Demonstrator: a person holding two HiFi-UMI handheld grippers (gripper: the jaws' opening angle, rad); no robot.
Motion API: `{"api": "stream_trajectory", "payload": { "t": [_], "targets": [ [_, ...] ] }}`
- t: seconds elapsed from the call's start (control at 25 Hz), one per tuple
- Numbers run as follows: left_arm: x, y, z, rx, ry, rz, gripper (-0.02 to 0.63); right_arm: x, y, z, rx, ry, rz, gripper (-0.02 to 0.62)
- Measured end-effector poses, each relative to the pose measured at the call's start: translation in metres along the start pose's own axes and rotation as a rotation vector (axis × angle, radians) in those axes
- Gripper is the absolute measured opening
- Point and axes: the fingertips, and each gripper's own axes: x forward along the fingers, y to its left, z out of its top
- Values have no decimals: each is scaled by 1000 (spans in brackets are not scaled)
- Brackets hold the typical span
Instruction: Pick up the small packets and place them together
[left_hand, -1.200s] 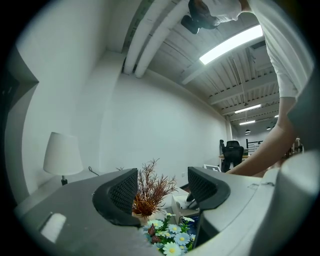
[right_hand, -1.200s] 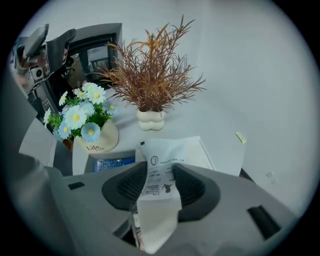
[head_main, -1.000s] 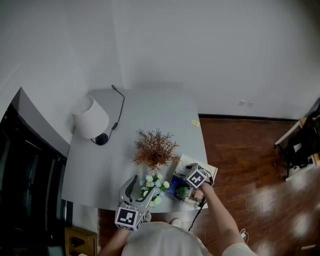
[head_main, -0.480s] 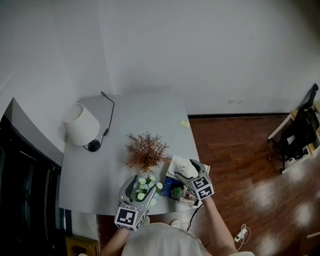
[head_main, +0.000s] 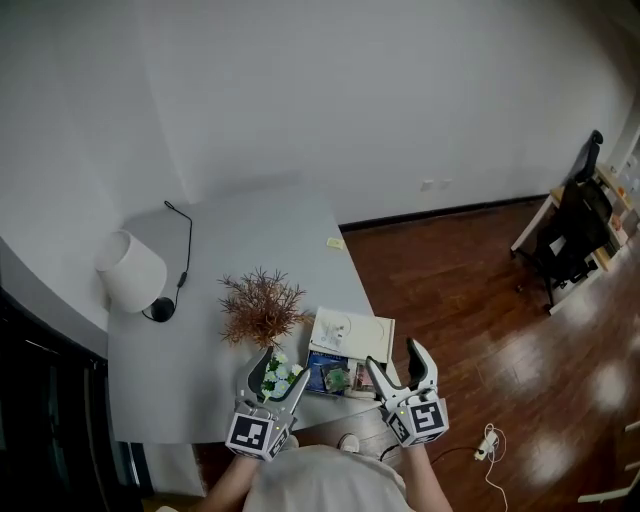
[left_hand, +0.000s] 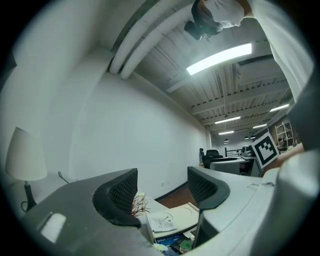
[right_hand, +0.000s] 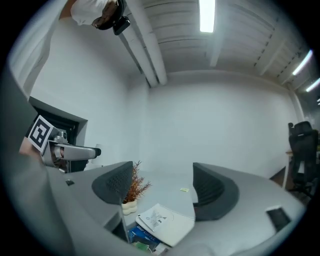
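Small packets (head_main: 335, 378) lie with a blue packet (head_main: 322, 368) beside a white booklet (head_main: 350, 333) at the grey table's (head_main: 200, 350) near right corner. One small yellow packet (head_main: 335, 243) lies apart at the far right edge. My right gripper (head_main: 398, 365) hovers off the corner, right of the pile; its jaws have just been closing a little, stand open and hold nothing. My left gripper (head_main: 278, 378) is open and empty above the white flowers (head_main: 283, 372). In the right gripper view the booklet (right_hand: 162, 222) and blue packet (right_hand: 142, 235) lie below the jaws.
A dried plant (head_main: 262, 308) stands left of the booklet. A white lamp (head_main: 130, 270) with a black cord sits at the table's left. Wooden floor (head_main: 470, 320) lies to the right, with a cable plug (head_main: 487, 440) on it and an office chair (head_main: 575, 225) farther back.
My right gripper has risen off the packet pile and moved right, past the table's corner, with nothing in its jaws. The left gripper stays over the flowers. The head view has swung.
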Motion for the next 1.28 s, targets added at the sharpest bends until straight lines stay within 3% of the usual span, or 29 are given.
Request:
{"api": "stream_trajectory", "payload": {
  "t": [0.24, 0.36, 0.52, 0.68, 0.88, 1.0, 1.12, 1.28],
  "targets": [
    [3, -14, 7, -16, -26, -58, 298, -38, -10, 1, -31, 1, -99, 370],
    [1, -12, 10, 39, -19, -16, 298, -42, -4, -2, -67, 30, -82, 370],
    [1, -12, 11, 14, -35, -28, 295, -40, 3, -21, -120, 122, -9, 370],
    [-2, -9, 5, 11, -21, -23, 295, -29, 12, -76, -202, 315, 132, 370],
    [-9, -4, 0, 1, 6, 1, 295, -19, 20, -180, -360, 684, 361, 368],
    [-13, 0, -1, 11, 17, 13, 295, -15, 20, -230, -430, 847, 466, 368],
    [-17, 3, -4, 5, 21, 32, 295, -11, 14, -266, -474, 970, 522, 365],
    [-23, 2, -8, 6, 40, 42, 295, -9, 12, -295, -459, 1085, 528, 365]
  ]
}}
